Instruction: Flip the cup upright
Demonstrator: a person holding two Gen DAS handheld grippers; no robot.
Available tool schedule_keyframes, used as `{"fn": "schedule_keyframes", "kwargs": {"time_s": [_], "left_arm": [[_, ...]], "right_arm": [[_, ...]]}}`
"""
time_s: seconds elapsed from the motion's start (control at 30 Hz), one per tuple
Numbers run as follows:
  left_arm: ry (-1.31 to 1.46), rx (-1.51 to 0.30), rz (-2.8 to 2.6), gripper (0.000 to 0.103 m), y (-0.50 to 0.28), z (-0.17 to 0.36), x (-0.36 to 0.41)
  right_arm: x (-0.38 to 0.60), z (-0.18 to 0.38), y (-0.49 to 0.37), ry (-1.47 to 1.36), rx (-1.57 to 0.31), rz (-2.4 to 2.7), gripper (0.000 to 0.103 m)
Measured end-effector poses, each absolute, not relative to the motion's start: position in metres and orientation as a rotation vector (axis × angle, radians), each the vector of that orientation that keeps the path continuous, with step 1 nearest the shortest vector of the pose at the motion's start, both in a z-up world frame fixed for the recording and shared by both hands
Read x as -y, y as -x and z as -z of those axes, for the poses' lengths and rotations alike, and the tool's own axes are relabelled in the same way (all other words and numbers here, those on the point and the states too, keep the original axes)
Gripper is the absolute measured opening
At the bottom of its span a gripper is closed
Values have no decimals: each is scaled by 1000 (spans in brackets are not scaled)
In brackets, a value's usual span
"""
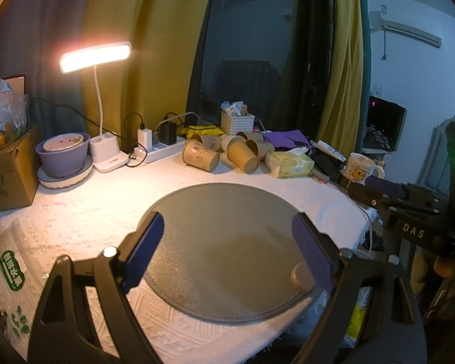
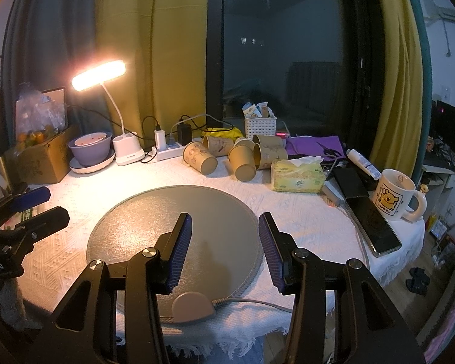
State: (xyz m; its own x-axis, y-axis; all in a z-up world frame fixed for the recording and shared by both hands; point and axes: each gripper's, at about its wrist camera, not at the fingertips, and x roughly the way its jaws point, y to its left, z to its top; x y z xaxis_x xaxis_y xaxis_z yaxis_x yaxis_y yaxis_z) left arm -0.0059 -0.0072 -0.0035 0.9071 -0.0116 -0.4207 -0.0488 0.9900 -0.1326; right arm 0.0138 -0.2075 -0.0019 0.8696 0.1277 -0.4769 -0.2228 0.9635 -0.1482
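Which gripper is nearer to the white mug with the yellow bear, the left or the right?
Right. The right gripper hovers over the round mat, with the mug at its right. The left gripper is farther left, beyond the right one.

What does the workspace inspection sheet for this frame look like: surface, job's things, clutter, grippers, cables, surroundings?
Surface: white textured cloth with a round grey mat in the middle; nothing stands on the mat.
Job's things: brown paper cups lying on their sides in a cluster behind the mat; none upright that I can tell.
Clutter: tissue pack, cartoon mug, phone, purple bowl, white basket, cardboard box.
Grippers: left gripper open, empty; right gripper open, empty, both above the mat.
Cables: power strip with chargers; a white cable at the near edge.
Surroundings: lit desk lamp, yellow curtains, dark window.
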Motion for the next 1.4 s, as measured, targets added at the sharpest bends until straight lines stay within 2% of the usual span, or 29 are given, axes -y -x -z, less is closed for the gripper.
{"fn": "schedule_keyframes", "kwargs": {"time_s": [0.67,1.4], "left_arm": [[148,-450,-32,87,-4,3,3],[127,-555,-32,87,-116,14,13]], "right_arm": [[203,5,-19,213,-492,-192,49],[238,12,-114,225,-583,-178,49]]}}
